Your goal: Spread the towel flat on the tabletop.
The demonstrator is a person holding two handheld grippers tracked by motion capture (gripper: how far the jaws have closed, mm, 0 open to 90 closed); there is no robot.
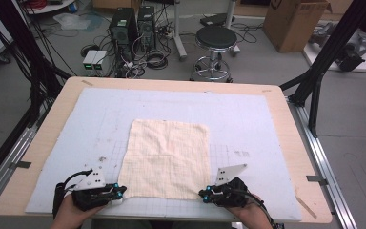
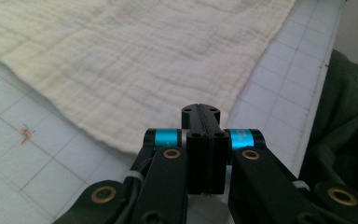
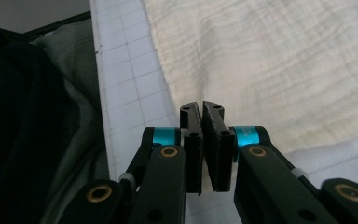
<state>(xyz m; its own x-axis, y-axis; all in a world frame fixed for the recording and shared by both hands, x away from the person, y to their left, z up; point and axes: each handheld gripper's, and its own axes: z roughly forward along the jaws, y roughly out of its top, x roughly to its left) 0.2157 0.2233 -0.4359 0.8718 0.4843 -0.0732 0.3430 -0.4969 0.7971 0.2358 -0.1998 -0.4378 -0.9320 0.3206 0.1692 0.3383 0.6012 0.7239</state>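
We see the cream cloth (image 1: 166, 160) lying flat mid-mat on the tabletop (image 1: 286, 124), its near edge close to the front rim. Our left tool (image 1: 120, 191) and right tool (image 1: 204, 193) sit clenched at its near corners, wide bare mat on both sides.

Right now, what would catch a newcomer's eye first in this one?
The cream cloth lies spread flat in the middle of the pale gridded mat on the table. At its two near corners sit the left gripper and right gripper, each with jaws shut at the cloth's edge; whether fabric is pinched between them cannot be told. Behind the table, a black stool stands on the floor among cables.
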